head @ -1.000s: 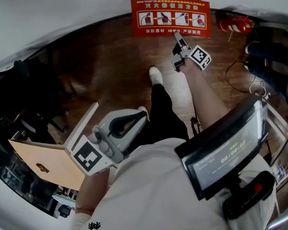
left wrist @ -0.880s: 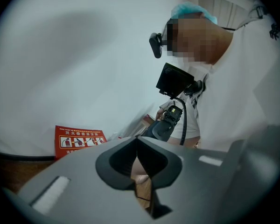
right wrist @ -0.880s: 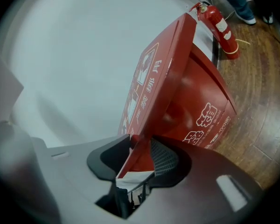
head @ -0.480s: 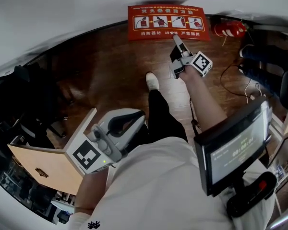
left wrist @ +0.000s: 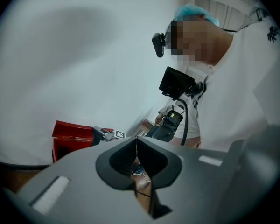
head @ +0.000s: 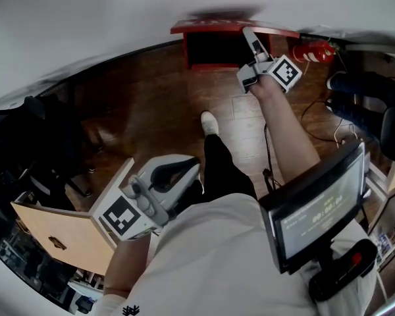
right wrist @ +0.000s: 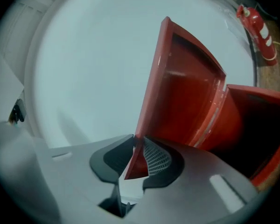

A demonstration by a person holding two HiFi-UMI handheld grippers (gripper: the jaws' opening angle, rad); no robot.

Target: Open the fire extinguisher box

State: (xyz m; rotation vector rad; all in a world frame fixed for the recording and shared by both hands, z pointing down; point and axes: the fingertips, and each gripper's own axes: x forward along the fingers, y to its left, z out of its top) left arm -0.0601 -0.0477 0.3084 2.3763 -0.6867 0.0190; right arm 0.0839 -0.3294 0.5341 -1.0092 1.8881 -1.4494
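The red fire extinguisher box point(head: 214, 48) stands on the floor against the white wall, its dark inside showing. Its lid point(right wrist: 182, 92) is swung up and tilted. My right gripper point(head: 249, 37) reaches to the lid's front edge, and its jaws are closing with that edge between them. In the right gripper view the pads point(right wrist: 154, 160) press on the lid's red corner. My left gripper point(head: 174, 176) hangs low by my body, shut with nothing in it. In the left gripper view its jaws meet point(left wrist: 136, 143), and the box point(left wrist: 72, 134) shows far behind.
A red fire extinguisher point(head: 314, 50) lies on the wooden floor right of the box, also seen in the right gripper view point(right wrist: 257, 29). A black cable point(head: 316, 107) runs beside my right arm. A light wooden panel point(head: 59, 226) stands at lower left. My shoe point(head: 210, 122) points at the box.
The lid with the printed label has swung up from shut, baring the box's dark inside. My right gripper rose toward the wall with the lid edge. The left gripper stayed put.
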